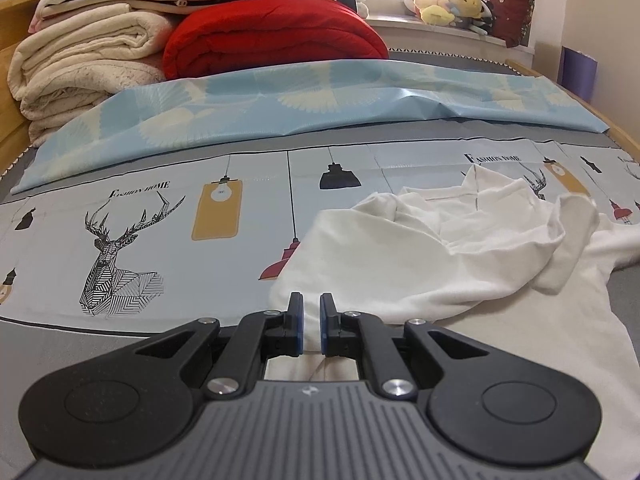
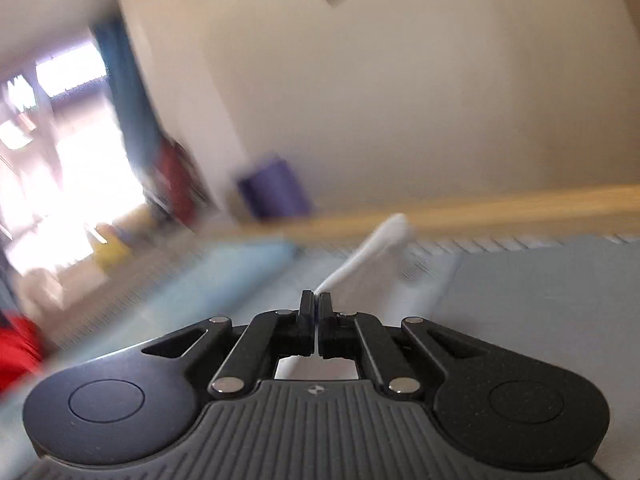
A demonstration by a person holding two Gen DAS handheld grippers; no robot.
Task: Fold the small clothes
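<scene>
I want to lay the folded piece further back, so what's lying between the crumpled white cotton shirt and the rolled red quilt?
In the left wrist view, a light blue fan-patterned sheet lies between the white shirt and the red quilt, past printed bed cover.

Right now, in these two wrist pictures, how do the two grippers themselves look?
Both look alike. The left gripper has matte black linkage arms with silver rivets, two round black discs, a ribbed grey base bearing a small emblem, and blue pads on its black fingers. The right gripper has the same build. No cables, hands or sleeves show.
</scene>
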